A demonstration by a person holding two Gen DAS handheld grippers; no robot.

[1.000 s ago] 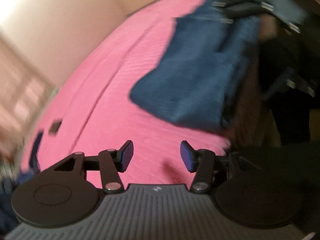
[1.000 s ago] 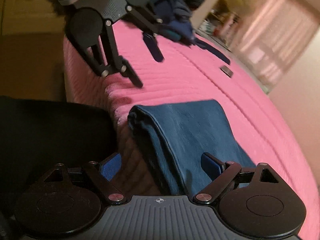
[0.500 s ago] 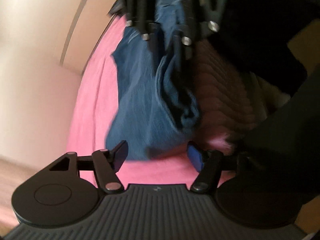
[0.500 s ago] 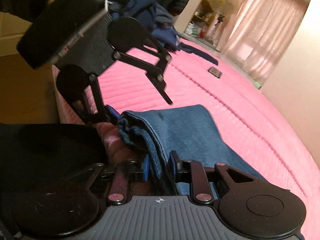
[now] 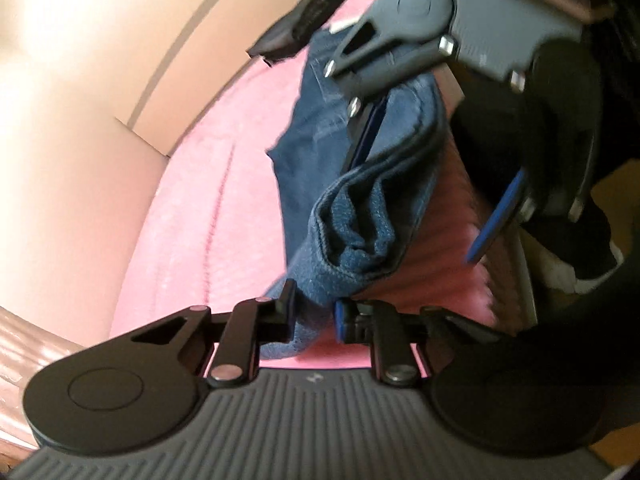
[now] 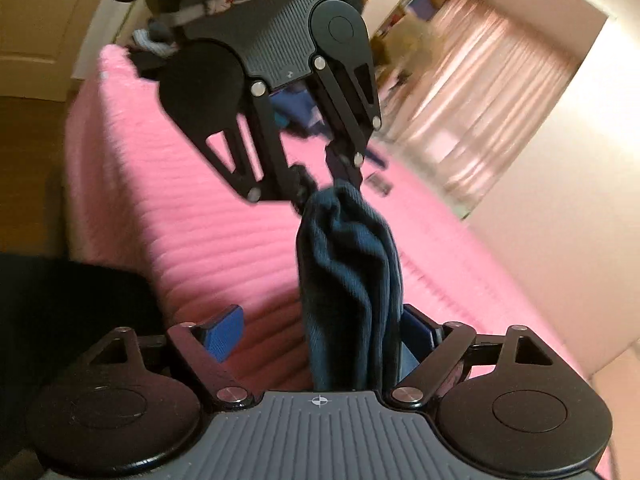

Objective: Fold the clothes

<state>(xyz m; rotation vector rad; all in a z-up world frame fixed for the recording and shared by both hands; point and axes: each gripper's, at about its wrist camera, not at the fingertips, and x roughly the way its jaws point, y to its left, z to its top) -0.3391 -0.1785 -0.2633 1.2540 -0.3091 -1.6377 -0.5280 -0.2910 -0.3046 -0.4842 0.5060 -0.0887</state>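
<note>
Garment (image 6: 352, 280) at frame centre of the right wrist view, on the bed (image 6: 200, 240). Left gripper (image 6: 320, 196) above it; right gripper (image 6: 320, 336) below. Curtains (image 6: 480, 112) upper right.

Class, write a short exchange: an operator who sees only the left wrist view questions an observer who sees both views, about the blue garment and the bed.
Operator: How does the blue garment sit in the right gripper?
Observer: It runs bunched between the open fingers, against one pad and clear of the other.
Operator: What lies beyond my left gripper?
Observer: A small dark flat object on the pink bed cover.
</note>
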